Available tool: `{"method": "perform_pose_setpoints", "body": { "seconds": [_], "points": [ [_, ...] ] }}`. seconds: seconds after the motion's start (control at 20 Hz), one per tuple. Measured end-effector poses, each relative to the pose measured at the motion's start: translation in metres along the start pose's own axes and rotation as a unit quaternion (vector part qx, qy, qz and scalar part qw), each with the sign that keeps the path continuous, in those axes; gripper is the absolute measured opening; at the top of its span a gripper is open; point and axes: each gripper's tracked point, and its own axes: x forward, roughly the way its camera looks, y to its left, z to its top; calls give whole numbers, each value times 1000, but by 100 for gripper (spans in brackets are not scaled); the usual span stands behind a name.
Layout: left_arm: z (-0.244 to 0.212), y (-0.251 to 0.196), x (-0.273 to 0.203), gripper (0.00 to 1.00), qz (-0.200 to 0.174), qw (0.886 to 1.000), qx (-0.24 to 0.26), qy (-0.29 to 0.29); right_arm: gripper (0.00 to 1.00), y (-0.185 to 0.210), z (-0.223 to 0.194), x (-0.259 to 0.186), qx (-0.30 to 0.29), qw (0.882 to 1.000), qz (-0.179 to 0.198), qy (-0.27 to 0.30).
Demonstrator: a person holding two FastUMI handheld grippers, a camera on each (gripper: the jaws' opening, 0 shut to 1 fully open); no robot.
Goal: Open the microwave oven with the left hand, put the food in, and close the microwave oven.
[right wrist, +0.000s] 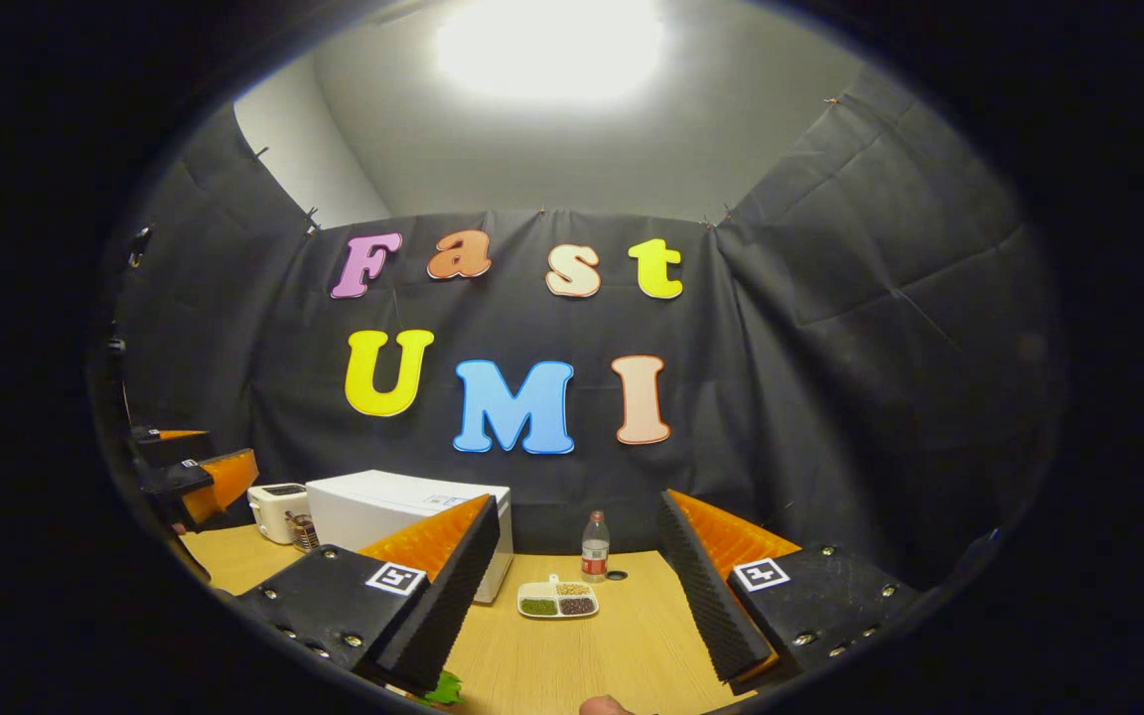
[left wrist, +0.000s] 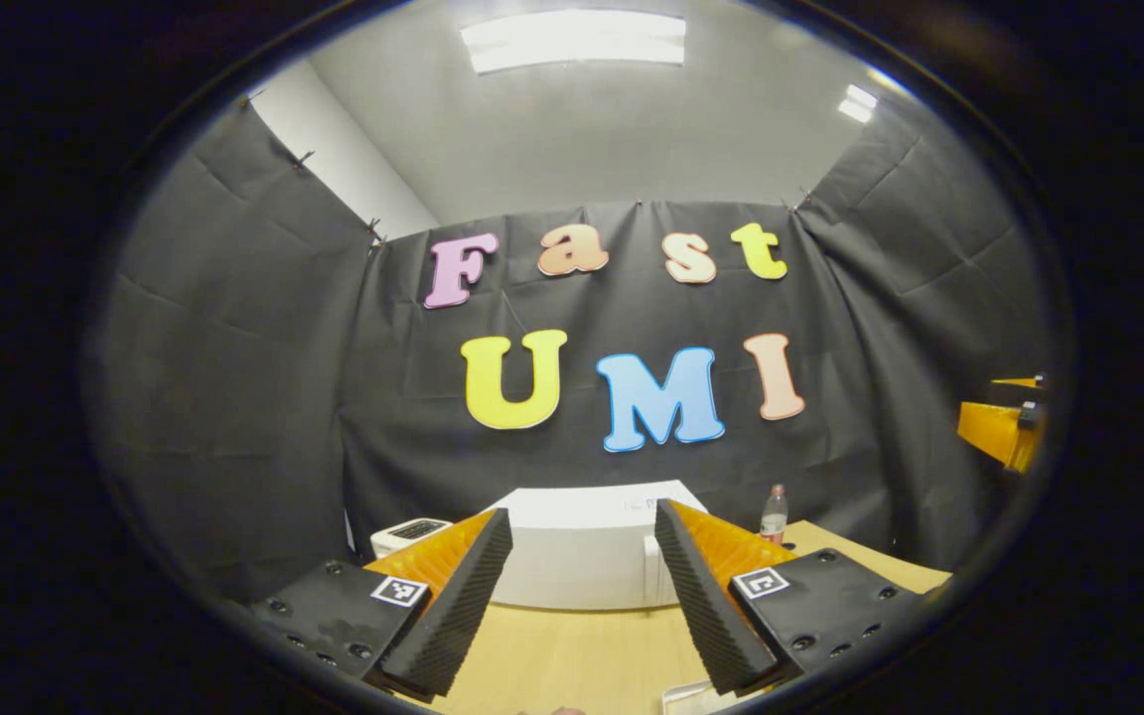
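Observation:
A white microwave oven [left wrist: 582, 546] stands at the back of the wooden table [left wrist: 572, 655] with its door closed; it is also in the right gripper view as microwave oven [right wrist: 383, 516]. A small white divided dish of food [right wrist: 558, 601] lies on the table to its right. My left gripper [left wrist: 582, 606] is open, held well back from the microwave, with nothing between its fingers. My right gripper [right wrist: 577, 606] is open too, hovering high in front of the dish. The left gripper [right wrist: 195, 477] also appears far left in the right gripper view, and the right gripper [left wrist: 1004, 427] at the far right edge of the left gripper view.
A clear bottle [right wrist: 595, 546] with a red label stands behind the dish, a small dark cap [right wrist: 617, 575] beside it. A white toaster [right wrist: 276, 511] sits left of the microwave. Something green [right wrist: 445, 687] lies at the near table edge.

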Motion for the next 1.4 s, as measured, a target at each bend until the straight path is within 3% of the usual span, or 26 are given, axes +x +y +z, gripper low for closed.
{"method": "perform_pose_setpoints", "body": {
  "seconds": [0.15,0.25,0.3,0.35,0.45,0.7,1.1,1.4],
  "points": [
    [-6,-3,32,100,-15,1000,-4,-5,97,-2,0,7,3,1000,-20,3],
    [-15,-7,58,96,-31,999,-10,-6,97,-5,-2,15,-4,999,-43,3],
    [-18,-7,73,100,-38,999,-14,-7,97,-7,-1,18,-7,998,-57,4],
    [-25,-9,87,89,-46,999,-17,-6,97,-5,2,19,-7,998,-66,2],
    [-36,-12,117,100,-60,998,-15,-4,97,-5,7,25,-12,996,-88,-7],
    [-74,-31,179,100,-100,995,-17,6,96,-5,5,33,-26,990,-140,-3],
    [-152,-70,247,96,-146,988,-20,46,97,-6,-4,31,-53,976,-211,17],
    [-215,-92,283,96,-160,983,-18,84,97,-2,-8,31,-84,968,-234,36]
  ]
}}
